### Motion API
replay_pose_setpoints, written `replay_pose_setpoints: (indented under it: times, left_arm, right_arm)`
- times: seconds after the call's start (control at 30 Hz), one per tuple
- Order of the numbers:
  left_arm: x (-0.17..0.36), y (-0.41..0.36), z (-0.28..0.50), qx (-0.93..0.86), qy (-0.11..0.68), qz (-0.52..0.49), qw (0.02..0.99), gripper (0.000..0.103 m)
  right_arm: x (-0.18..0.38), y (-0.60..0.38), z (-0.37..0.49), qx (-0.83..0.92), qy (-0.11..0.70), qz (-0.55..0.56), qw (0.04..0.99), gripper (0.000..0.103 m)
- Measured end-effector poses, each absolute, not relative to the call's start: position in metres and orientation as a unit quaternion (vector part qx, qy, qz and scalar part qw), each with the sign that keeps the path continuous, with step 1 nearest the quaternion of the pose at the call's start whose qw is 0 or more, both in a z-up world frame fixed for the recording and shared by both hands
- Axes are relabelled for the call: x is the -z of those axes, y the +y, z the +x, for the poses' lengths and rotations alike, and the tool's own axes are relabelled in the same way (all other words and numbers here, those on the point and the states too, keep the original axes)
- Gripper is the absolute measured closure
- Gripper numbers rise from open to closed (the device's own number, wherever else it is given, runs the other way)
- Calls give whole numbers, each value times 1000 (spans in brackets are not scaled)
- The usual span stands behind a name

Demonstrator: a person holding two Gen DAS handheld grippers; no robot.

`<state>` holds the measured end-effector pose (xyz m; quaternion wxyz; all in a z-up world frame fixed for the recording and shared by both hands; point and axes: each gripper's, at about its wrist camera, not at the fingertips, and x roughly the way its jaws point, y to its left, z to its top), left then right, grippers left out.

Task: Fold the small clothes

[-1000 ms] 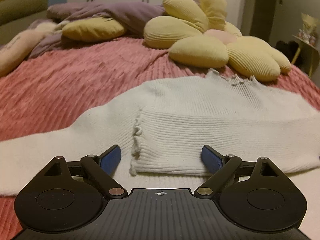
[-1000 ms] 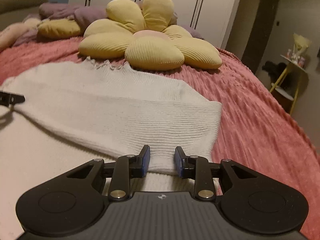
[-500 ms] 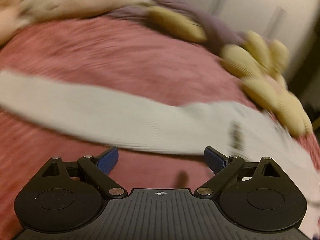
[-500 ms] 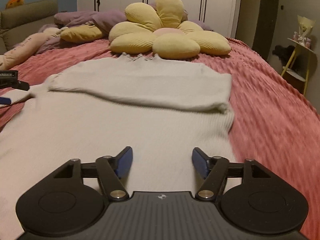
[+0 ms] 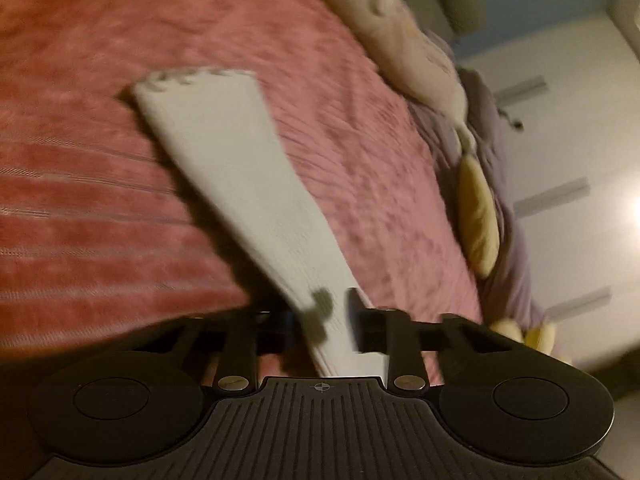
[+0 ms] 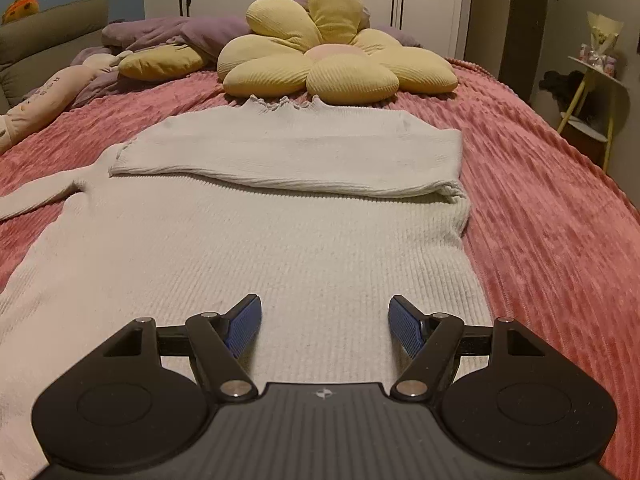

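The white sweater (image 6: 280, 240) lies flat mid-bed, one sleeve already folded across its chest. The left claw (image 5: 332, 320) is closing on the other sleeve (image 5: 224, 160); the right claw (image 6: 325, 326) hovers spread, empty. Best carry that sleeve flat across the chest, cuff aligned, without dragging the body.

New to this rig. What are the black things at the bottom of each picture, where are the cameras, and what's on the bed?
No robot: a person holds a two-finger tool in each hand, with a fisheye camera on each looking along its fingers. The left tool is closing on the white ribbed sleeve between its fingers. The right tool is open, empty, above the white ribbed knit sweater, whose other sleeve is already folded across. Beneath lies a pink ribbed bedspread, with a yellow flower-shaped cushion behind.
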<state>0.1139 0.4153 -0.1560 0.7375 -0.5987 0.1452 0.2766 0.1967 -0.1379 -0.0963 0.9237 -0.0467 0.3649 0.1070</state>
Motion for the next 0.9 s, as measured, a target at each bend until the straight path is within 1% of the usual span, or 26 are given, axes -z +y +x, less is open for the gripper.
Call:
replay_pose_setpoints:
  times: [0.03,0.07,0.17,0.3,0.4,0.53,0.57,0.6,0.63,0.67,0.7,0.73,0.77,0.9]
  left_arm:
    - [159,418,112,-276,139,-610,729,91]
    - [162,421,110,-274,133,-621,722,92]
    - [158,419,111,-274,136,-607,733,93]
    - [121,395,137,-226,170,-512,811,94]
    - [72,341,177,-146,186,-415,879,94]
    - [29,240,221,-8,193,-326,925,93]
    - [25,214,229,22,202,-305,930,90]
    - [25,191,233,44,212,-286,933,82]
    - [29,164,241,73,228,-256,937,52]
    - [36,144,246,86,245,-231,938,29]
    - [43,130,248,90,258,-214,938,29]
    - [53,117,247,90,273,-195,938,31]
    - [61,111,243,84,283,-188,937,31]
    - [92,120,221,8,319,-197,927,30]
  right_arm:
    - [96,-138,198,-106,366,-47,923,32]
    - [96,-138,198,-106,367,-45,923,32]
    - [95,-140,199,-104,369,-38,923,32]
    - [95,-144,199,-99,368,-27,924,32]
    - [96,-146,199,-96,365,-18,926,32]
    - [94,-149,198,-96,365,-4,926,32]
    - [93,-150,198,-100,365,-1,926,32]
    - [91,-152,197,-103,364,4,926,32]
    - [89,-153,198,-106,362,9,926,32]
    - [87,-154,198,-106,361,12,926,32]
    - [85,-156,200,-105,360,16,927,32]
    - [83,-158,200,-105,359,19,927,32]
    - [82,-160,202,-106,359,21,927,32]
    - [81,-163,211,-118,362,34,924,32]
